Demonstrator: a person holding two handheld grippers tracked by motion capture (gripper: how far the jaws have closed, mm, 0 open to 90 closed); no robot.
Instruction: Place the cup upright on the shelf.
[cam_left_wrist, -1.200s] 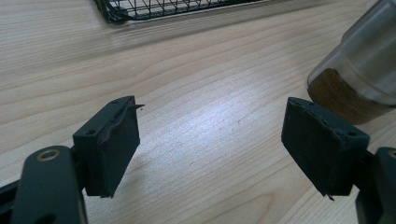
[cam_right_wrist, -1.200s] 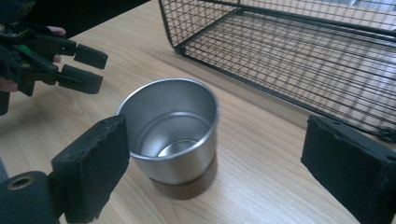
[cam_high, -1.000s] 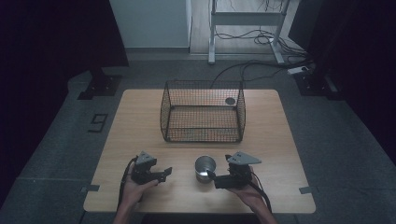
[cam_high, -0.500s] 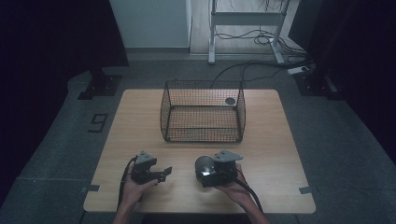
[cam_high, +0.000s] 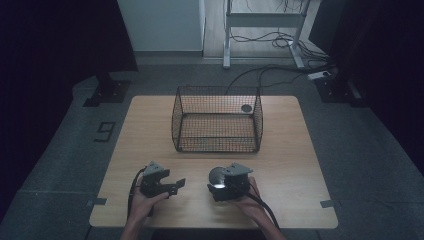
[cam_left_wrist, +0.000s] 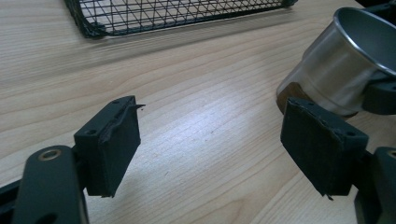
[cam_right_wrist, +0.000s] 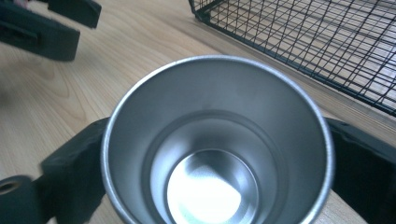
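**A:** So where was the cup (cam_right_wrist: 217, 144)?

**B:** On the wooden table (cam_high: 295, 150), near the front edge, a bit right of the middle. Shiny metal, open end up, nothing inside as far as the right gripper view showed. In the left gripper view it looked tilted, base edge on the wood.

**A:** And the right gripper (cam_high: 220, 187) had it?

**B:** Yep, clamped on. One black jaw sat on each side of the cup, both pressed against its wall. The person's right hand (cam_high: 250, 202) was wrapped around the gripper body from behind.

**A:** What about the left gripper (cam_left_wrist: 215, 149)?

**B:** Jaws spread wide apart, nothing between them, just bare wood. It sat low over the table, just left of the cup, pointing toward it. Left hand (cam_high: 142, 205) held it, cable trailing back.

**A:** Anything else on the table?

**B:** A black wire basket (cam_high: 217, 145) further back, around the middle, well apart from both grippers. Couldn't make out anything in it except a small round dark thing (cam_high: 246, 108) near its far right corner, and I couldn't tell if that was inside or behind.
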